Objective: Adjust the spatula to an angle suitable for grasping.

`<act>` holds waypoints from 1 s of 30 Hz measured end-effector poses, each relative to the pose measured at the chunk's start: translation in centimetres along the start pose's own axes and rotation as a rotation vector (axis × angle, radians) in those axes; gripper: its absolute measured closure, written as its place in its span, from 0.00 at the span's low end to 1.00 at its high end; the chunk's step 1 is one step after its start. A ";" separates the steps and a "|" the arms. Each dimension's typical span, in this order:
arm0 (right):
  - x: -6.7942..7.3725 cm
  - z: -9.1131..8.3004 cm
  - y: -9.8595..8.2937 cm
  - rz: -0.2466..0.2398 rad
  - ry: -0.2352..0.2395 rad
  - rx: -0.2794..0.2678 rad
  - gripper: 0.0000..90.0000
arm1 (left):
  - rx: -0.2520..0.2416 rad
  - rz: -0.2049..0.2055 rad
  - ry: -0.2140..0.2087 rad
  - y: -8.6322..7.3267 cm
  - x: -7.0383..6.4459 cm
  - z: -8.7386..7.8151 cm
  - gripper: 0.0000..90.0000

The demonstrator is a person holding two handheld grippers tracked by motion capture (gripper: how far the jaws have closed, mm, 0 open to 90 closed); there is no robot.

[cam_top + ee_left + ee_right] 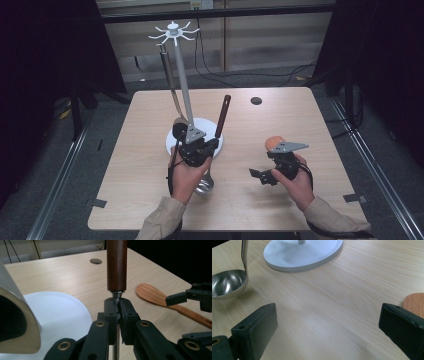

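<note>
A white rack (183, 75) with top hooks stands on a round white base (172, 145) (304, 252). A metal utensil (172, 92) hangs from one hook, its head (15, 322) close to my left jaws. My left gripper (212, 145) (119, 308) is shut on the metal stem of a ladle, just under its brown wooden handle (223, 115) (117, 265). The ladle's steel bowl (205, 185) (227, 283) hangs just above the table. My right gripper (261, 167) (327, 312) is open and empty, just above the table beside a wooden spatula (275, 142) (152, 295) (415, 302).
A light wooden table (145, 130) carries it all. A round cable hole (256, 100) (95, 261) sits at the back right. Cables lie on the floor behind the table. Dark curtains flank both sides.
</note>
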State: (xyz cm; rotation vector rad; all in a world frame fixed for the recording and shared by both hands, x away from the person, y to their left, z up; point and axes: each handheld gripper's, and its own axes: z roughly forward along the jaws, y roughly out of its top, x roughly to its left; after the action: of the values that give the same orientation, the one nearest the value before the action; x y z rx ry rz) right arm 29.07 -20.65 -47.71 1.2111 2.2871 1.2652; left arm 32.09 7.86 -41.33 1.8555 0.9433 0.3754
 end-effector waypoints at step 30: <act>0.0 0.0 -0.2 -0.003 -0.008 0.004 0.02 | -0.185 -0.041 0.037 1.7 0.5 -2.7 0.95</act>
State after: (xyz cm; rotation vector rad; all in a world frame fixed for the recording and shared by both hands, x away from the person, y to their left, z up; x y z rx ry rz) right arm 28.95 -20.69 -47.91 1.2121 2.2863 1.2531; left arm 31.52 9.54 -38.65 1.6637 0.9379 0.4577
